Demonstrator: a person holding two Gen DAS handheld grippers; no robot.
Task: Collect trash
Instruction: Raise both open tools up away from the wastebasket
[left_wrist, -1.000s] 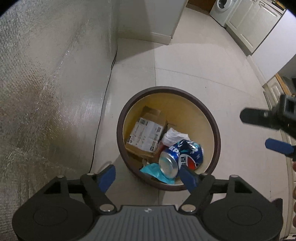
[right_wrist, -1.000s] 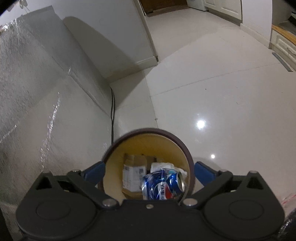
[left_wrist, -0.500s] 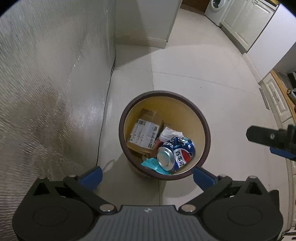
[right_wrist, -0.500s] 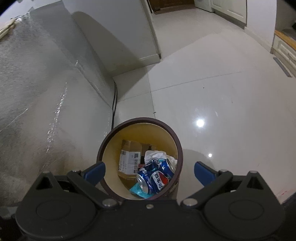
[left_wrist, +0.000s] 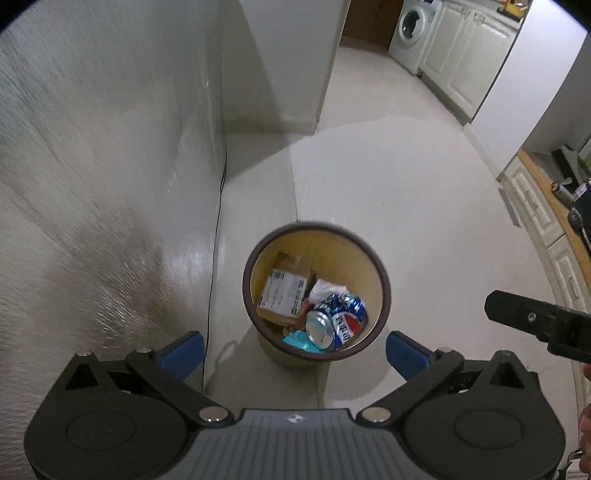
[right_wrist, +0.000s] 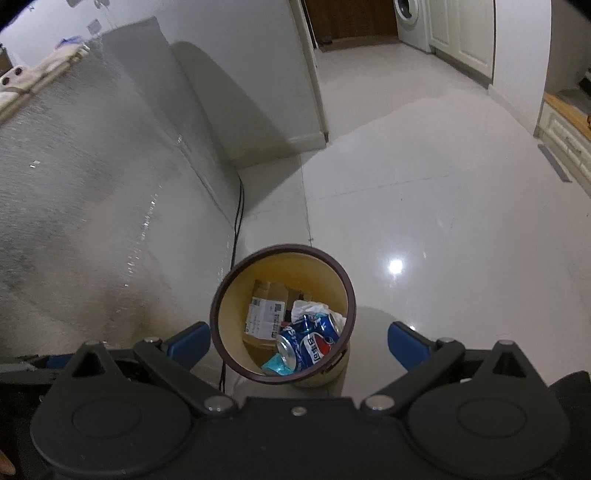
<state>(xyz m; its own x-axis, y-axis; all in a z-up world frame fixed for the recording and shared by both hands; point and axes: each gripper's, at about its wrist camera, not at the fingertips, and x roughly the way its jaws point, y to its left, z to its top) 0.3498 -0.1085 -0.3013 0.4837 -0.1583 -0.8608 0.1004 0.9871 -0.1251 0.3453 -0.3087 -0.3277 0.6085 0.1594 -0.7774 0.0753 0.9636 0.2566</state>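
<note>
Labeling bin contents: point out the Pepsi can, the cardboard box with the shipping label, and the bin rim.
Pepsi can (left_wrist: 338, 321), left wrist view, on its blue side by the silver top.
cardboard box (left_wrist: 282, 295), left wrist view, on the white shipping label.
trash bin (right_wrist: 283, 249), right wrist view, on the dark rim's far edge.

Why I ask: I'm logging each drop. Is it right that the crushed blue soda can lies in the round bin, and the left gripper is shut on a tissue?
Not quite. The crushed blue soda can does lie in the round bin, but the left gripper is open and empty, as the left wrist view shows.
</note>
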